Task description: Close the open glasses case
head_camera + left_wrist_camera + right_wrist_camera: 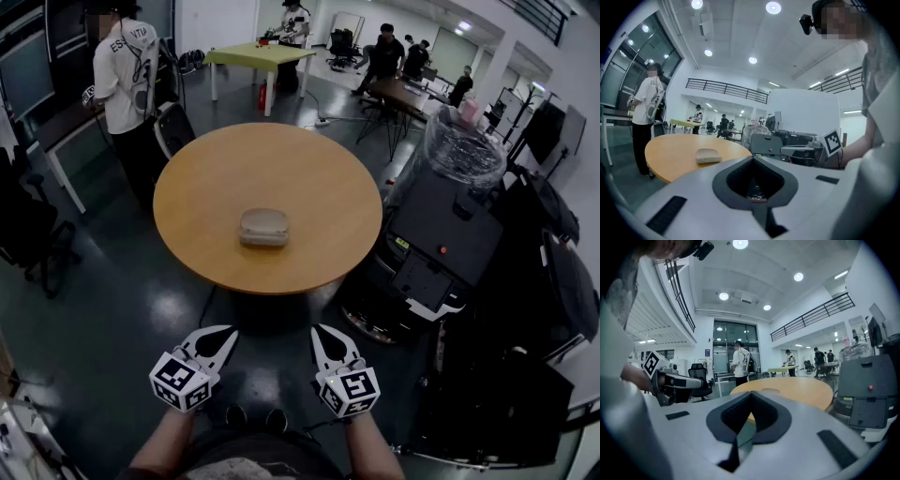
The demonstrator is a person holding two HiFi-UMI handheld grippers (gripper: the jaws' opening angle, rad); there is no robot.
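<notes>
A beige glasses case (264, 227) lies near the middle of the round wooden table (206, 178); its lid looks low, and I cannot tell how far it stands open. The case also shows in the left gripper view (708, 155), and as a faint bump in the right gripper view (771, 391). Both grippers hang low near my body, well short of the table's near edge. The left gripper (223, 336) (752, 159) and the right gripper (321, 334) (751, 395) are each shut, with nothing between the jaws.
A person in a white shirt (127, 66) stands at the table's far left. A black machine on a cart (441, 234) crowds the table's right side. A dark chair (28, 234) stands at the left. A green table (258, 56) and several people are far behind.
</notes>
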